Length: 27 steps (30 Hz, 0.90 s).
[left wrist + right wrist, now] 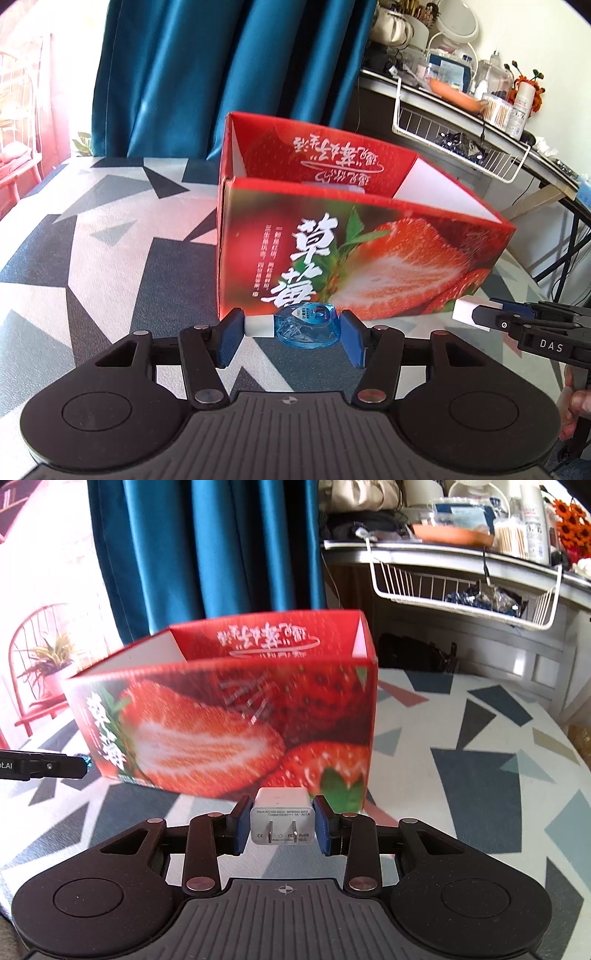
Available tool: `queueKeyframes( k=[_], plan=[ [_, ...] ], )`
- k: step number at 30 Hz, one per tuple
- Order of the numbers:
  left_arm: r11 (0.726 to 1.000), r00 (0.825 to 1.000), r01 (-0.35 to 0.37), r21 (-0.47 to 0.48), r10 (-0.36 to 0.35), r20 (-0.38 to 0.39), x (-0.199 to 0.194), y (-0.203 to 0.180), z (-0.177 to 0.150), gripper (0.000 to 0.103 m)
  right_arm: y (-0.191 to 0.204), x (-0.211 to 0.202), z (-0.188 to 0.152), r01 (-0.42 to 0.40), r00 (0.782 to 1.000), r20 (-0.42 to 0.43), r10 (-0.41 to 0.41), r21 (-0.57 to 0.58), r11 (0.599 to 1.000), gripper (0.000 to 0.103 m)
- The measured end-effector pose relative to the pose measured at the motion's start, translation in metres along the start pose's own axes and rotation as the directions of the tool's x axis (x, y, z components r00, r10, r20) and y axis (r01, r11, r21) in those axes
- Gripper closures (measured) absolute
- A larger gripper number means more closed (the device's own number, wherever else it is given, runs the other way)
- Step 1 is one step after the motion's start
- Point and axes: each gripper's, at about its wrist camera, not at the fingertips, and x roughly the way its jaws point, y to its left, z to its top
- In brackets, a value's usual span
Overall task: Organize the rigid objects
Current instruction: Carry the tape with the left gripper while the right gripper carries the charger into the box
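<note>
My left gripper (291, 332) is shut on a small blue eye-drop bottle (308, 326) with a white cap, held sideways just above the table and in front of the open red strawberry box (332, 258). My right gripper (282, 823) is shut on a white USB charger plug (282, 821), prongs facing the camera, in front of the same box (240, 720). The right gripper with the charger also shows in the left wrist view (476, 315), to the right of the box. The left gripper's tip shows in the right wrist view (74, 766).
The table (92, 258) has a grey, black and white geometric cover. Blue curtains (221, 74) hang behind it. A cluttered desk with a white wire basket (461, 147) stands at the right. A red chair with a plant (48, 664) stands at the left.
</note>
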Motion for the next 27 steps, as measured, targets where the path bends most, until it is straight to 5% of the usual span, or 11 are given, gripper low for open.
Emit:
queueKeyframes(
  k=[16,27],
  plan=[
    [0.995,0.981,0.050,0.082,-0.064,0.182,-0.037,-0.027,0.050,0.044,0.018,-0.044,0.074,-0.078,0.971,0.221,0.088,-0.057,0.995,0.071],
    [0.997,0.993,0.045,0.063,-0.052,0.103,0.037,-0.035,0.097,0.044,0.011,0.049,0.118,-0.010,0.996,0.090,0.019,-0.100,0.995,0.071]
  ],
)
